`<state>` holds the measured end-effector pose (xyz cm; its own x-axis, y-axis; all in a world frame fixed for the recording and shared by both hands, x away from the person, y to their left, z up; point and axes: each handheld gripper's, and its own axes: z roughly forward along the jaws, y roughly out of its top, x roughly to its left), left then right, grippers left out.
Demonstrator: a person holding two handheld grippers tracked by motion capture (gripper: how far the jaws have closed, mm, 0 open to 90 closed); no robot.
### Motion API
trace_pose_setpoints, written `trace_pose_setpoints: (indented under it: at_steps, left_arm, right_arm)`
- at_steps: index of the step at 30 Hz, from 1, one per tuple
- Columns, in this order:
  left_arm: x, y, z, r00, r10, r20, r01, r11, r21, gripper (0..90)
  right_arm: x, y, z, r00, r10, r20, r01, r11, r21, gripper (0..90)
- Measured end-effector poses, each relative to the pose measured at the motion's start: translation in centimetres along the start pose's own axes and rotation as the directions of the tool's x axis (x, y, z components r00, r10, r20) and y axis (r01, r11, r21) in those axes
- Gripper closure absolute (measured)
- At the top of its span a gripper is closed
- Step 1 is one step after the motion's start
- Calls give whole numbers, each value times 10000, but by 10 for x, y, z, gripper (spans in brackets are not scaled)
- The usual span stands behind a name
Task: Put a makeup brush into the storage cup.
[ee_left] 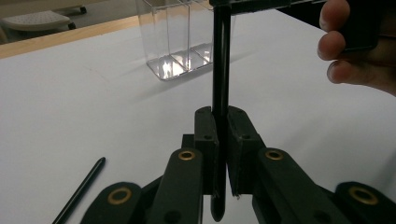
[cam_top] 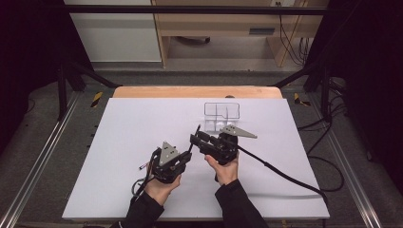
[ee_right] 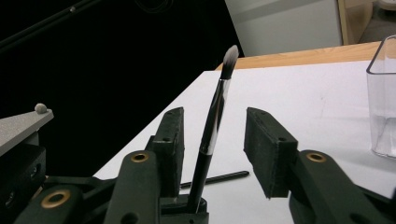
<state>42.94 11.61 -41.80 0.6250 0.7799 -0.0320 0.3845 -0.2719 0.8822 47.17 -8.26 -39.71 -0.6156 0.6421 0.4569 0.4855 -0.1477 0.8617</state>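
Wooden cabinet [cam_top: 223, 23] beyond table.

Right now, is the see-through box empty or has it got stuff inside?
Empty. The clear box shows bare dividers and table through its walls.

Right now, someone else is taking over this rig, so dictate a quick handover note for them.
Left claw: shut on a makeup brush, held upright.
Right claw: open around the brush's handle, not gripping it.
A thin black stick lies on the white table by the left claw.
The clear compartment organizer stands farther back; nothing visible in it.
Done: brush picked up. Left, probably: handover, then brush and stick into the organizer.
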Motion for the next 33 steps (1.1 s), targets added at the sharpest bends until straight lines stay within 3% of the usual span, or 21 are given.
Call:
trace_pose_setpoints:
  at_steps: [19, 33]
  left_arm:
    - [-2, 0, 0, 9999, -82, 62, 83, 9999, -85, 833]
    - [-1, 0, -1, 9995, -128, 280, 132, 9998, -140, 828]
  right_arm:
    - [0, 0, 1, 9993, 278, -246, -281, 9995, -120, 805]
    - [0, 2, -1, 9971, 382, -661, -386, 9992, -52, 838]
